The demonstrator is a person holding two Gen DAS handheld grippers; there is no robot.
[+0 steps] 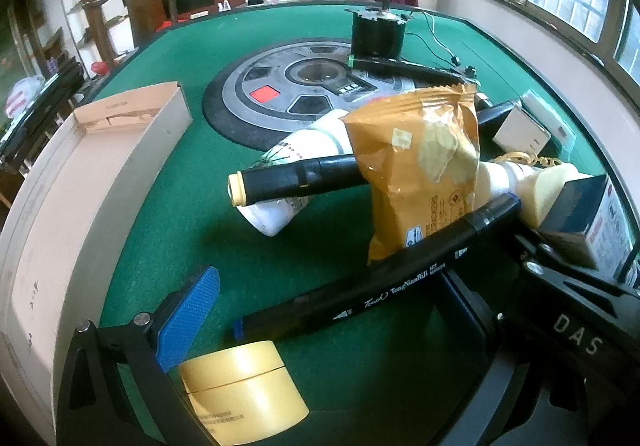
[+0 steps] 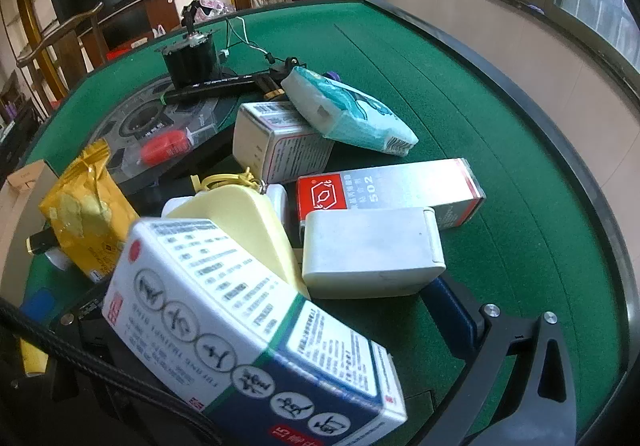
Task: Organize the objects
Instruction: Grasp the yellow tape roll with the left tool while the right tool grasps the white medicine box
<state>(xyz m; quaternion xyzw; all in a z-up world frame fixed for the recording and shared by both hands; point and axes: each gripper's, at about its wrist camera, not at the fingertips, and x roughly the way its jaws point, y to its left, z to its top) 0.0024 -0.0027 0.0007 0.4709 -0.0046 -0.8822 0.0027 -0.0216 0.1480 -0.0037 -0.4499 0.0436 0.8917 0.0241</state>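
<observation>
My left gripper (image 1: 320, 318) is open over the green felt table (image 1: 180, 205). A black art marker (image 1: 368, 298) lies across the gap between its blue pads, and a gold jar (image 1: 244, 390) sits just below. Beyond lie a yellow snack bag (image 1: 420, 165), a second black marker (image 1: 296, 177) and a white tube (image 1: 288, 173). An open cardboard box (image 1: 80, 189) stands at the left. My right gripper (image 2: 256, 326) is open, and a white and blue medicine box (image 2: 248, 330) fills the space between its fingers. A white case (image 2: 372, 254) and a yellow wedge (image 2: 244, 226) lie just ahead.
Further back are a red and silver 502 glue box (image 2: 388, 189), a white carton (image 2: 276, 141), a tissue pack (image 2: 348, 109), a black motor with wires (image 2: 192, 53) and a round centre panel (image 1: 304, 85). Chairs and the raised table rim (image 2: 560, 149) ring the table.
</observation>
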